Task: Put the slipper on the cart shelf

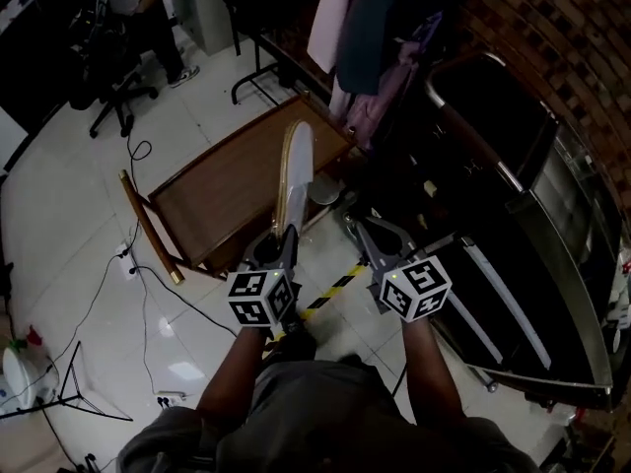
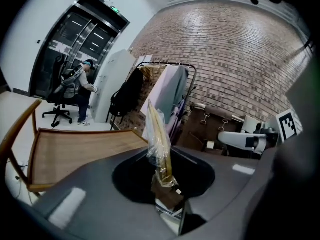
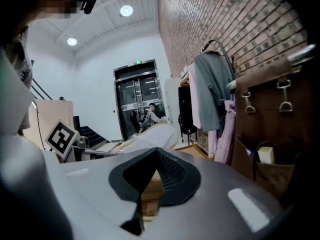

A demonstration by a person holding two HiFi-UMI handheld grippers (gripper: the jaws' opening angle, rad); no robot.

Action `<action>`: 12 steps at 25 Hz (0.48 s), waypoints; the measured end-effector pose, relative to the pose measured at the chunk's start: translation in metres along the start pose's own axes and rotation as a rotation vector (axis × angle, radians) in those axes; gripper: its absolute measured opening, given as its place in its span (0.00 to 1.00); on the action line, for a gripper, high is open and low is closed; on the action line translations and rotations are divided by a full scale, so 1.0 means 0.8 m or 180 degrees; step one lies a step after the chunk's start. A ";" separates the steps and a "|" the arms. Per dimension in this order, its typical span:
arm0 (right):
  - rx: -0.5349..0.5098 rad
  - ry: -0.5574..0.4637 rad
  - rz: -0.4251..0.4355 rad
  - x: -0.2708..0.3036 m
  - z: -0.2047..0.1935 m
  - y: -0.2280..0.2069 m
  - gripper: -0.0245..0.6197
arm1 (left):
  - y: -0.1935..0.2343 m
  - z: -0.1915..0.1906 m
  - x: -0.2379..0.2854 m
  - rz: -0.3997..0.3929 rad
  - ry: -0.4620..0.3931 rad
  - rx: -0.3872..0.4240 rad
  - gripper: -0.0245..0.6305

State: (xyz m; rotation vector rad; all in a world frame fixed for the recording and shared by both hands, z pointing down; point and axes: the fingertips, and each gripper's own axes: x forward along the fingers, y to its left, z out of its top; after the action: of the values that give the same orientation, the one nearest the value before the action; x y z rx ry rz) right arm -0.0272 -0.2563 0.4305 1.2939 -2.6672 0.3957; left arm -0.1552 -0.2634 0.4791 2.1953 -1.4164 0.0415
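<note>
My left gripper (image 1: 279, 236) is shut on the heel end of a pale slipper (image 1: 295, 170) wrapped in clear plastic. The slipper stands upright above the jaws, over the edge of a wooden chair seat. Seen from the left gripper view, the slipper (image 2: 159, 141) rises on edge out of the jaws, plastic crinkled around it. To its right, my right gripper (image 1: 367, 229) is shut with nothing in it. The right gripper view shows the slipper (image 3: 150, 136) to the left beyond its own shut jaws. The dark metal cart (image 1: 537, 294) with long shelves stands at the right.
A low wooden chair (image 1: 222, 195) with curved arms sits ahead on the white tile floor. A clothes rack with hanging garments (image 1: 380, 28) stands behind it against a brick wall. Cables (image 1: 138, 264) trail over the floor at left. A person sits on an office chair (image 1: 123, 28) far left.
</note>
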 end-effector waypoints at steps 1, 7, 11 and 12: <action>0.0015 -0.0041 -0.0051 -0.018 0.001 -0.007 0.04 | -0.016 -0.002 0.000 -0.0043 -0.0002 0.0028 0.15; 0.0103 -0.0257 -0.0397 -0.139 -0.005 -0.045 0.04 | -0.131 -0.029 -0.017 -0.0373 0.0078 0.0226 0.15; 0.0134 -0.0313 -0.0558 -0.217 -0.019 -0.054 0.04 | -0.201 -0.066 -0.041 -0.0562 0.0114 0.0297 0.15; 0.0145 -0.0326 -0.0607 -0.237 -0.023 -0.057 0.04 | -0.220 -0.077 -0.047 -0.0624 0.0140 0.0306 0.15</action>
State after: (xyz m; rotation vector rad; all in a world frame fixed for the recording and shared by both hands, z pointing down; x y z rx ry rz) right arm 0.1258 -0.1360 0.4092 1.6066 -2.5973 0.3759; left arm -0.0064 -0.1490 0.4489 2.3873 -1.1922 0.0894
